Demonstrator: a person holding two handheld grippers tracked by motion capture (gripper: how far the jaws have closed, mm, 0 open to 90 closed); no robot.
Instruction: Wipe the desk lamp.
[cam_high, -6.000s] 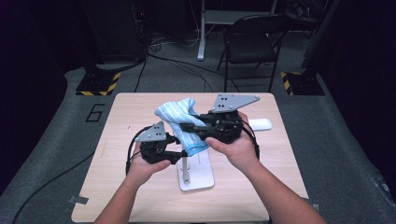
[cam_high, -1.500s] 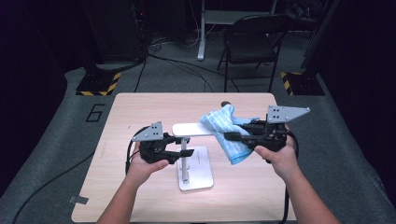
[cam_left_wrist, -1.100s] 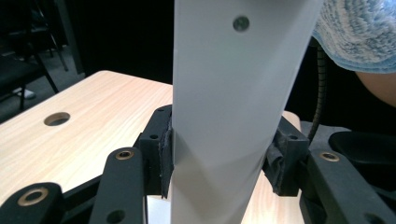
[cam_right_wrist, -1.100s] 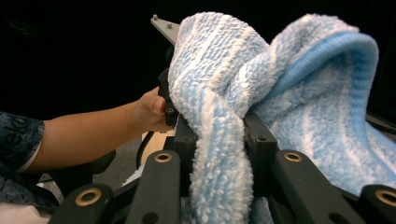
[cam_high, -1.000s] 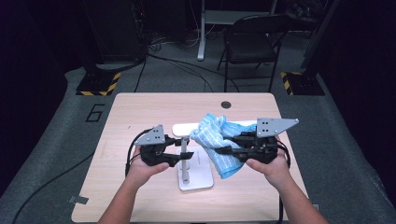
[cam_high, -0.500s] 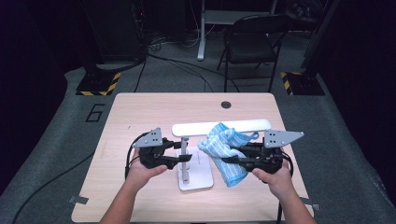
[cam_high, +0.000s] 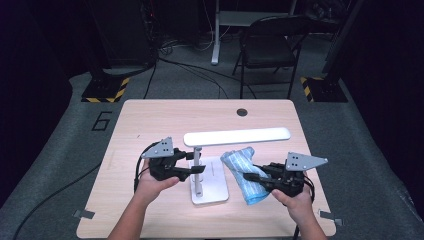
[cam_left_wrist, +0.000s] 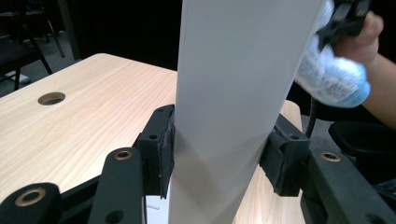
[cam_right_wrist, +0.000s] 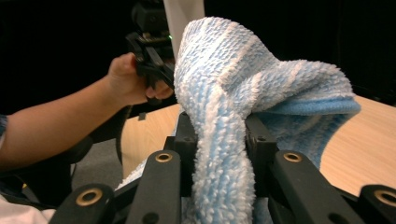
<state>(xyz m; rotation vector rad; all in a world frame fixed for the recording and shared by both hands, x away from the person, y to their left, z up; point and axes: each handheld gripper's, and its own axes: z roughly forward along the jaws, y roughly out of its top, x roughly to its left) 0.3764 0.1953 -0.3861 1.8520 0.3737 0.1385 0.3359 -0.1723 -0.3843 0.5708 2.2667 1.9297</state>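
A white desk lamp stands near the table's front middle, with a flat base (cam_high: 214, 176), a thin upright post (cam_high: 197, 161) and a long horizontal head (cam_high: 237, 136). My left gripper (cam_high: 192, 170) is shut on the post (cam_left_wrist: 229, 107), its pads pressed on both sides. My right gripper (cam_high: 252, 177) is shut on a blue-and-white striped towel (cam_high: 242, 174), just right of the lamp base. In the right gripper view the towel (cam_right_wrist: 238, 102) bunches up between the jaws, with the left hand and left gripper (cam_right_wrist: 152, 32) beyond it.
The wooden table (cam_high: 150, 125) has a round cable hole (cam_high: 242, 112) at the back. A black folding chair (cam_high: 267, 50) stands behind the table. Hazard-striped stand bases (cam_high: 105, 90) sit on the grey floor at both far corners.
My right gripper has carried the towel down and toward the front, off the lamp head to beside the base. The left gripper has stayed shut on the post.
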